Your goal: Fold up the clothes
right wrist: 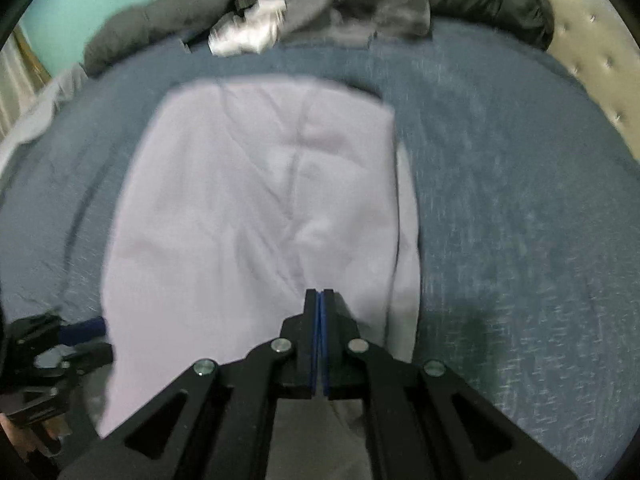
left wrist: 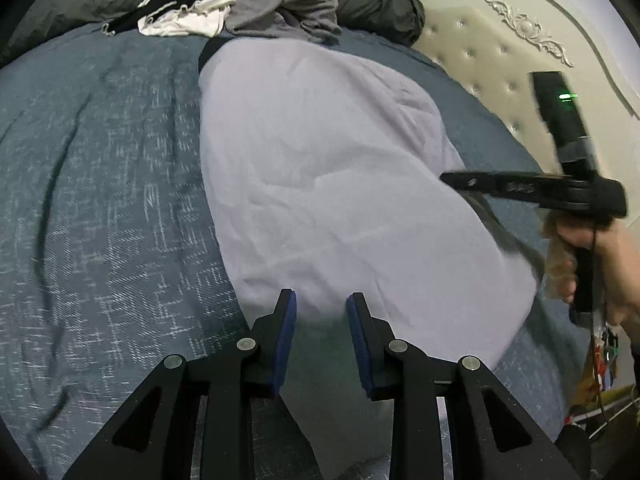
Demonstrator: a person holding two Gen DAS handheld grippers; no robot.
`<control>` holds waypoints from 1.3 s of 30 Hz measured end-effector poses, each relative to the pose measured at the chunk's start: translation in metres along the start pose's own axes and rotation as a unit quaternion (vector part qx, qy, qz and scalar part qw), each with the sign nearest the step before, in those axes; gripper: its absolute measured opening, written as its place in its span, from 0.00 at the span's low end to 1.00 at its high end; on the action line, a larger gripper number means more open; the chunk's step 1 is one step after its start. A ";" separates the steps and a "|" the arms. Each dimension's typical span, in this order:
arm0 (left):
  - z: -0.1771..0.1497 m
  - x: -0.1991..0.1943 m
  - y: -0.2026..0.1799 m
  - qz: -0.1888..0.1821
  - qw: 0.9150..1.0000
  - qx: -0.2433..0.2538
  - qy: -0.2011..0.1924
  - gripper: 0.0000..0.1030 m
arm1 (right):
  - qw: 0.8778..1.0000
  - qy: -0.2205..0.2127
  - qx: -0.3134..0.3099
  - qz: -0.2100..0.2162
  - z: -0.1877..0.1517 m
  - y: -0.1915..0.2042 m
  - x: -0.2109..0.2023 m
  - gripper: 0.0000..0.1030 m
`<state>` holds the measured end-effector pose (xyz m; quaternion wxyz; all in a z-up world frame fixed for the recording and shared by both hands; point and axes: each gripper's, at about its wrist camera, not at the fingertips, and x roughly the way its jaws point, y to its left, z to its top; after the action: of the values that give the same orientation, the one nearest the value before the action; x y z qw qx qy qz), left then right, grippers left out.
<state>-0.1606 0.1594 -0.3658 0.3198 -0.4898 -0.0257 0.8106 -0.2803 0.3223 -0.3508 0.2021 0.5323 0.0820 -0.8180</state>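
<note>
Left gripper (left wrist: 321, 300) part-open, right gripper (right wrist: 320, 294) closed empty, over lilac garment (left wrist: 340, 184) lengthwise away

Plenty of open blue bedspread (left wrist: 100, 184) left of the folded lilac garment (left wrist: 320, 184), and right of it in the right wrist view. Blocked at the far edge by a heap of clothes (left wrist: 240, 4); padded headboard (left wrist: 500, 64) close on the right.

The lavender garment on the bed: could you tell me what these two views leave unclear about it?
- Lavender garment, near edge: left wrist view, hidden behind the left gripper.
- Its creases: right wrist view, motion blur.
- Whether the right gripper pinches fabric: its shut pads hide it.
</note>
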 end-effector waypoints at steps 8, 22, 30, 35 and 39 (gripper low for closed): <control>0.004 0.000 0.001 -0.006 1.000 -0.003 0.003 0.29 | 0.997 -0.064 0.017 0.025 0.038 -0.009 -0.028 0.02; 0.010 0.010 -0.006 -0.002 1.000 0.010 0.003 0.29 | 1.000 -0.009 -0.012 -0.019 0.100 -0.017 0.043 0.00; 0.009 0.012 0.000 -0.003 1.000 0.004 0.004 0.29 | 0.998 -0.062 0.000 -0.024 0.093 -0.022 0.006 0.00; 0.009 0.009 0.007 -0.002 1.000 -0.002 0.004 0.29 | 0.996 -0.082 -0.020 -0.013 0.087 -0.015 -0.010 0.00; 0.006 0.008 0.011 -0.002 1.000 0.002 0.005 0.29 | 0.996 -0.086 0.000 -0.006 0.081 -0.020 -0.012 0.00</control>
<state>-0.1737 0.1569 -0.3728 0.3228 -0.4934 -0.0235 0.8074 -0.3524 0.3149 -0.3070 0.2032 0.4597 0.0674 -0.8619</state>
